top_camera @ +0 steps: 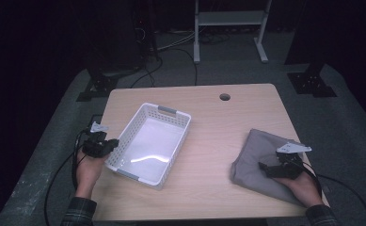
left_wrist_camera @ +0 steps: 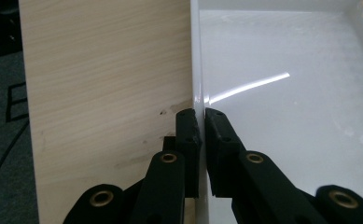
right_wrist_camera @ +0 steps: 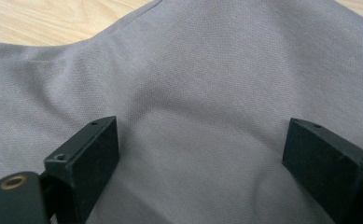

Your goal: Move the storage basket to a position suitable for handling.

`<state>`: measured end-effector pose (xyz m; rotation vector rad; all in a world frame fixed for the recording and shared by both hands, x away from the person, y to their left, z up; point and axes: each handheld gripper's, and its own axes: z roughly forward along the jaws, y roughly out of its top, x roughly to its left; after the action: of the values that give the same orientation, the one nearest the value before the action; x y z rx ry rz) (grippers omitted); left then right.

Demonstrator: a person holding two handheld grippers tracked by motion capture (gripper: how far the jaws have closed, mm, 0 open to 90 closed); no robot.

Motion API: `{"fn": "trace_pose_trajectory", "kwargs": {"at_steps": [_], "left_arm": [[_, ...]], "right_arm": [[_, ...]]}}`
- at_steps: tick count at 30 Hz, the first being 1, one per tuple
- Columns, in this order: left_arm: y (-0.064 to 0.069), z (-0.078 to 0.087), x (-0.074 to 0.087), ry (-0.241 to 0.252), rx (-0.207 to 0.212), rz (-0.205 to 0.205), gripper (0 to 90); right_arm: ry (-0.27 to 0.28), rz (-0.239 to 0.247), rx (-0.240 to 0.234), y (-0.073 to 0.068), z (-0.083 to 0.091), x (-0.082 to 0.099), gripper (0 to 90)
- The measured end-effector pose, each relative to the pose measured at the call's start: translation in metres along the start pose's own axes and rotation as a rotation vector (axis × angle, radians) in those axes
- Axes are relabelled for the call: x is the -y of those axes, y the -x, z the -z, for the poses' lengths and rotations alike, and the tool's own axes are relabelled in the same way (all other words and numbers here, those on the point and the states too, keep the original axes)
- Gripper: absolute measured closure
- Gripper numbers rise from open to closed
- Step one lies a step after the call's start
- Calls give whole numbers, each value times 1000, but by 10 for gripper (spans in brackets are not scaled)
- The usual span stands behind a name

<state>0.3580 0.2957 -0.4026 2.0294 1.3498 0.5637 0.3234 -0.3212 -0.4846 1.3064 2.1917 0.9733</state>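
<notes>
There are no words, numbers, labels or signs to read here. The white basket [top_camera: 148, 141] is plain. The grey cloth [top_camera: 260, 155] is plain too. The wooden counter [top_camera: 209, 136] has no writing on it, and the black tongs have none either.

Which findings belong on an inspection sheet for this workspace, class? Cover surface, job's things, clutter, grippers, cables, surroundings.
Surface: light wooden table with a round hole.
Job's things: white basket, empty; grey cloth folded at the right.
Clutter: nothing seen.
Grippers: left gripper shut on the basket's wall; right gripper open over the cloth.
Cables: black cables trail off both grippers.
Surroundings: dark room, white stand behind.
</notes>
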Motion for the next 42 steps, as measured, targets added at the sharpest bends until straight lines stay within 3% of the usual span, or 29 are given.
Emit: {"fn": "trace_pose_trajectory", "kwargs": {"at_steps": [12,14,25,32,42], "left_arm": [[-20,11,12,11,-40,47,849],[-24,12,13,16,-30,58,850],[-27,13,14,32,-36,64,840],[-20,18,8,93,3,51,598],[-3,21,-3,142,62,44,395]], "right_arm": [[0,-1,0,0,0,0,97],[0,-1,0,0,0,0,97],[0,0,0,0,0,0,97],[-1,-1,0,0,0,0,97],[-1,0,1,0,0,0,97]]}}
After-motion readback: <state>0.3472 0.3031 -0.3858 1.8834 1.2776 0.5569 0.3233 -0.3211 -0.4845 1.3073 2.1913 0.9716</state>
